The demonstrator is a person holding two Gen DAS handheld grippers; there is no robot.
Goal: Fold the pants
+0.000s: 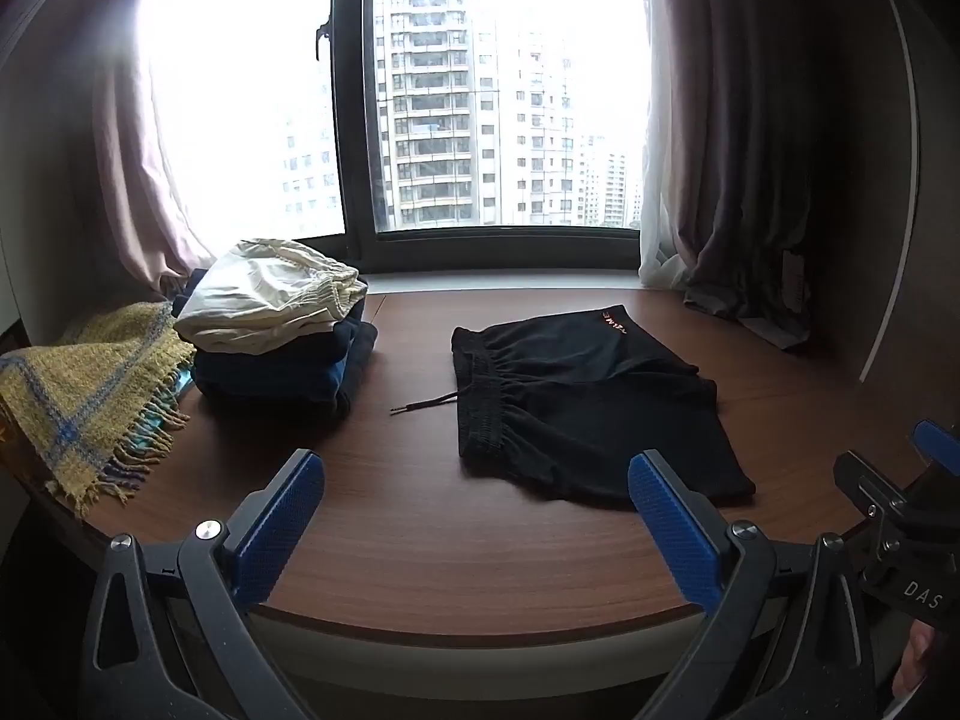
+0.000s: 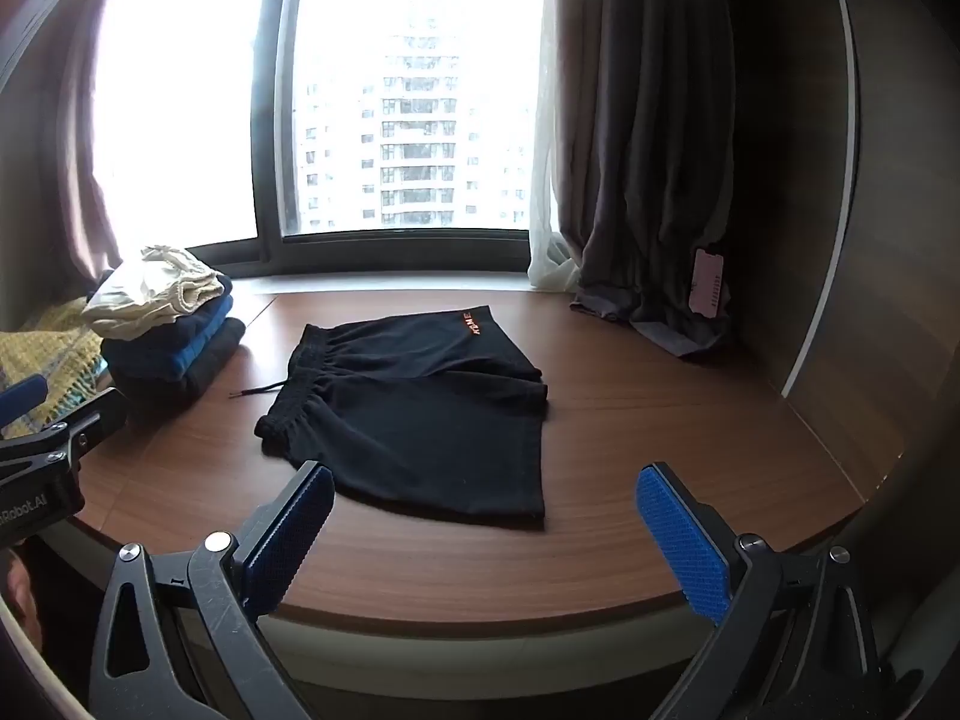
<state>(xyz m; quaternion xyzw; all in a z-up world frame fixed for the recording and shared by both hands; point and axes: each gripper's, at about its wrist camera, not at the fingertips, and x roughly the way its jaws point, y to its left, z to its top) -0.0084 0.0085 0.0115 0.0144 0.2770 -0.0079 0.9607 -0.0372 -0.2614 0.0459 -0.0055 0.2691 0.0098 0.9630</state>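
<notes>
Black shorts [image 2: 414, 402] lie flat mid-frame, apparently folded once lengthwise, further folds outstanding; left gripper [image 1: 474, 516] and right gripper [image 2: 486, 525] both released, empty.

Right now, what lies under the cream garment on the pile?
Under the cream garment lie folded dark blue clothes. How many pieces there are, I cannot tell; the cream one covers their tops.

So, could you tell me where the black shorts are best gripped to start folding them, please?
Probably at the two corners of the near side edge, one per tongs, coming low from the table's front. The black shorts lie flat with the waistband to the left, and both the left tongs and right tongs are open just before that edge.
</notes>
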